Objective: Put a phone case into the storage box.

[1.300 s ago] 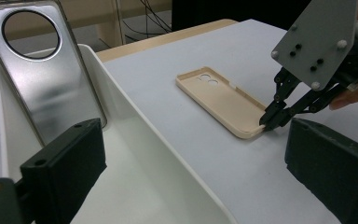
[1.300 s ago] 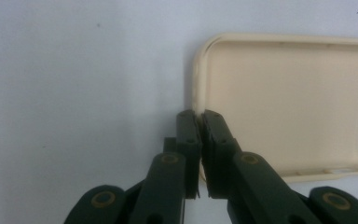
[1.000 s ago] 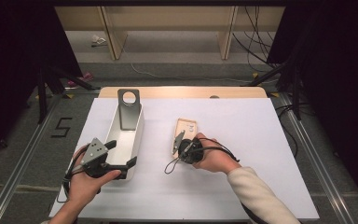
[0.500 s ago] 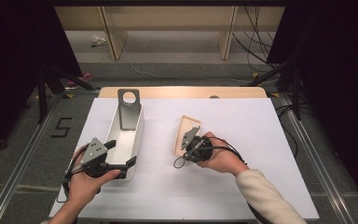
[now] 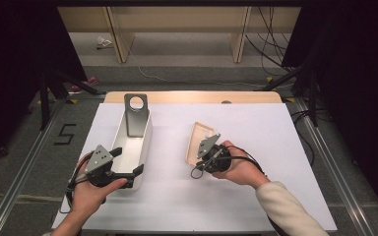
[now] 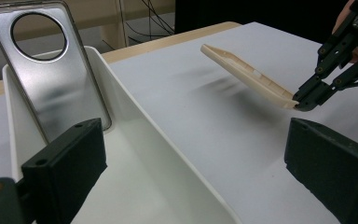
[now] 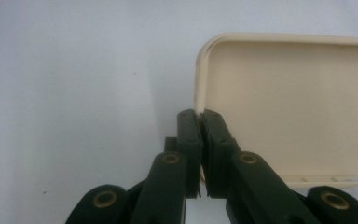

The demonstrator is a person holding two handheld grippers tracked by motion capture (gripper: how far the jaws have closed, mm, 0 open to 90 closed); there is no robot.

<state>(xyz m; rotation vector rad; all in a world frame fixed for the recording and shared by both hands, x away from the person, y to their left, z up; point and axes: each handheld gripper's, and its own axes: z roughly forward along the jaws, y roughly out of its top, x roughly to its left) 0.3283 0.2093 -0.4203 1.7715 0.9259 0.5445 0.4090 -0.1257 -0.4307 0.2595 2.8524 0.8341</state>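
Two grippers: right gripper (image 7: 200, 140) jaws pinched on cream case (image 7: 298, 107) rim, left gripper (image 6: 191, 177) jaws wide, empty.

Both hands low over the worktop (image 5: 275, 147), one hand-held gripper each

The left hand-held gripper (image 5: 128, 162) sat with its jaws spread wide, the left hand (image 5: 91, 189) wrapped around its body. The right hand-held gripper (image 5: 203, 153) had its jaws pinched together on a thin edge, right hand (image 5: 238, 167) angled inward, pale sleeve (image 5: 288, 209) trailing behind.

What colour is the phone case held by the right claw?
Cream phone case, best seen in the left gripper view.
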